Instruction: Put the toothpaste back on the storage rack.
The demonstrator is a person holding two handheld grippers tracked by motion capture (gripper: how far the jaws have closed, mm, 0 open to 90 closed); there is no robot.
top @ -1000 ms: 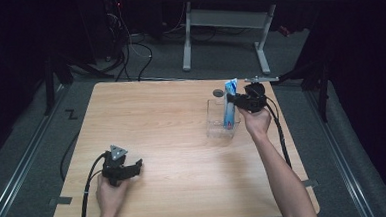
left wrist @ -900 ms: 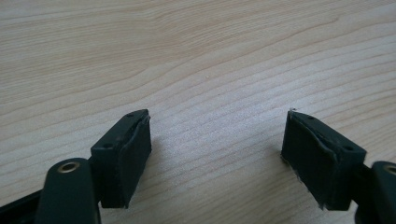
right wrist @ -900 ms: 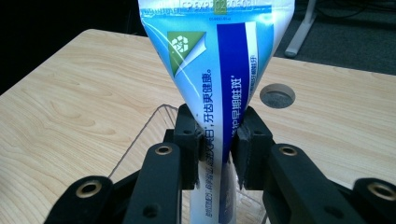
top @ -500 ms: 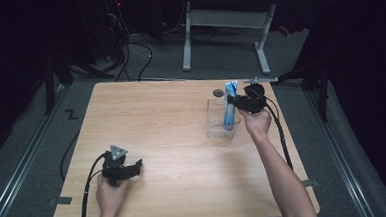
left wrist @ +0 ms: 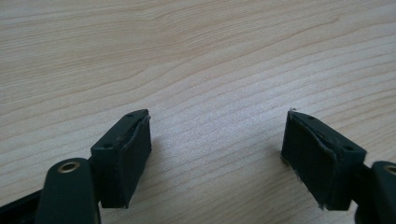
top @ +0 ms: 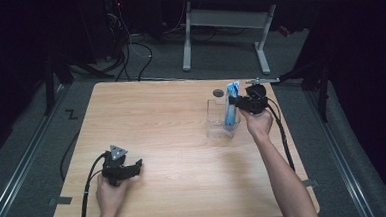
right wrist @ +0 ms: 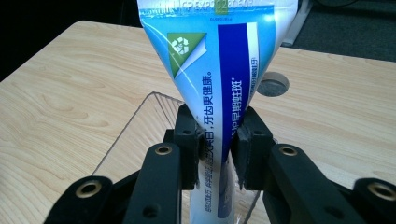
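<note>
Across the light wooden table (top: 172, 134), bare grain takes up most of the room. Toward its far right side stands a clear plastic box (top: 216, 118), and a blue and white toothpaste tube (top: 231, 109) stands upright in it, crimped end up. Gripping that tube from the right, the right gripper (top: 237, 103) has its black pads pressed on both faces. Near the front left edge, the left gripper (top: 134, 167) rests low over the wood, jaws spread wide with nothing between them.

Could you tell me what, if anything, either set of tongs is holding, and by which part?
The right tongs clamp a blue toothpaste tube across its middle, over a clear container. The left tongs are open, holding nothing.
</note>
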